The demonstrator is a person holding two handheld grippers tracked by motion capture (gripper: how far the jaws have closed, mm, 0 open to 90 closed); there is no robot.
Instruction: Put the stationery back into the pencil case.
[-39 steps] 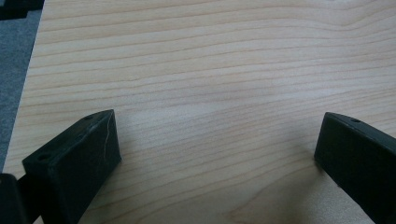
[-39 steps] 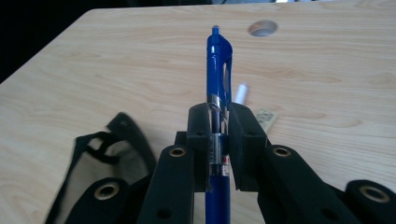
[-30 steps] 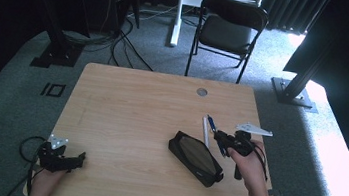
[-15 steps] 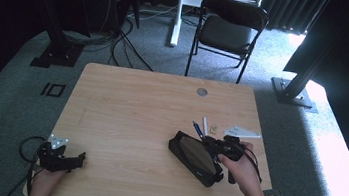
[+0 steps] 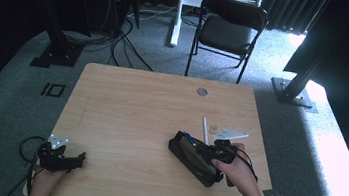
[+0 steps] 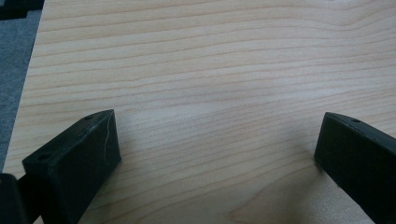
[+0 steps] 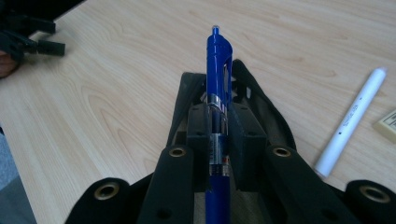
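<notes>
The right hand-held gripper (image 7: 218, 154) is clamped on a blue pen (image 7: 218, 93), which it holds directly above the open black case (image 5: 190, 156) near the right front of the bench (image 5: 135, 113); the pen's clicker end points out over the case mouth and the pen is not yet inside. The left hand-held gripper (image 6: 215, 154) rests at the bench's left front corner with jaws wide apart and nothing between them. Judged from this, pick-up is complete and insertion and release remain, while a white marker (image 7: 351, 121) lies beside the case, seemingly awaiting packing.
</notes>
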